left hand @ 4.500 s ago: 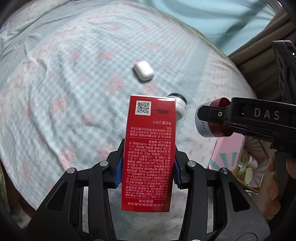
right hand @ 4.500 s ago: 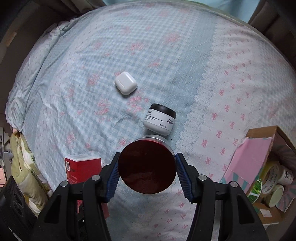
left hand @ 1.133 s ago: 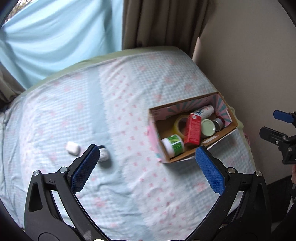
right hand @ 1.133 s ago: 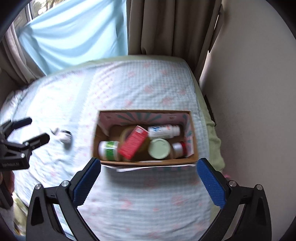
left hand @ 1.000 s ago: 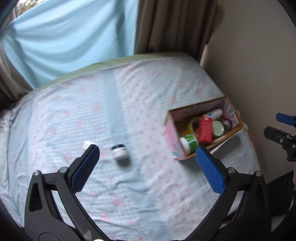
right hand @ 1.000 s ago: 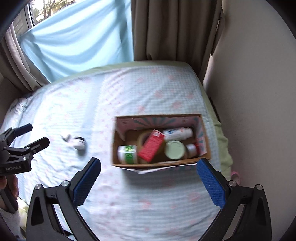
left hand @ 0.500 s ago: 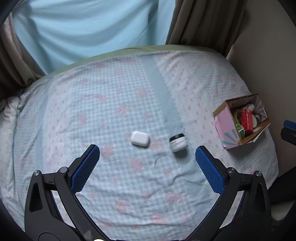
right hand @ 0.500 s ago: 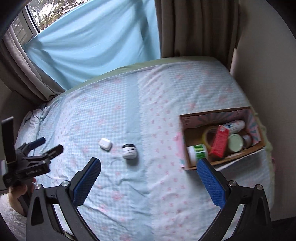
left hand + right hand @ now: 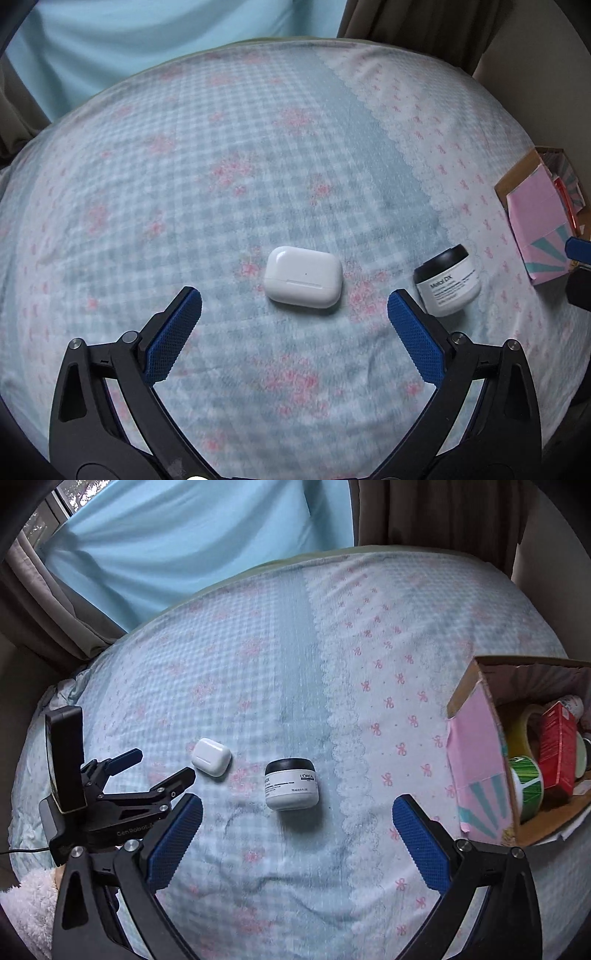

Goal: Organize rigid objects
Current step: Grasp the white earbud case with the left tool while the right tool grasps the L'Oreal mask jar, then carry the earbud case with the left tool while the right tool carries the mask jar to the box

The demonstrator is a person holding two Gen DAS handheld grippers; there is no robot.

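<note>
Both grippers, having swung back from the cardboard box (image 9: 476, 746), are now hovering released, left gripper (image 9: 294, 321) lining up on the glossy white earbud case (image 9: 303, 276) and right gripper (image 9: 297, 825) on the black-lidded white cream jar (image 9: 291, 784).

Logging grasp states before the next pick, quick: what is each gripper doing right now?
Left gripper: open, holding nothing, above the earbud case.
Right gripper: open, holding nothing, above the cream jar.

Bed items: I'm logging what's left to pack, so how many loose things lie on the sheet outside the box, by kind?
White earbud case: 1
White cream jar with black lid: 1
Total: 2, both lying apart on the bedsheet, outside the cardboard box.
</note>
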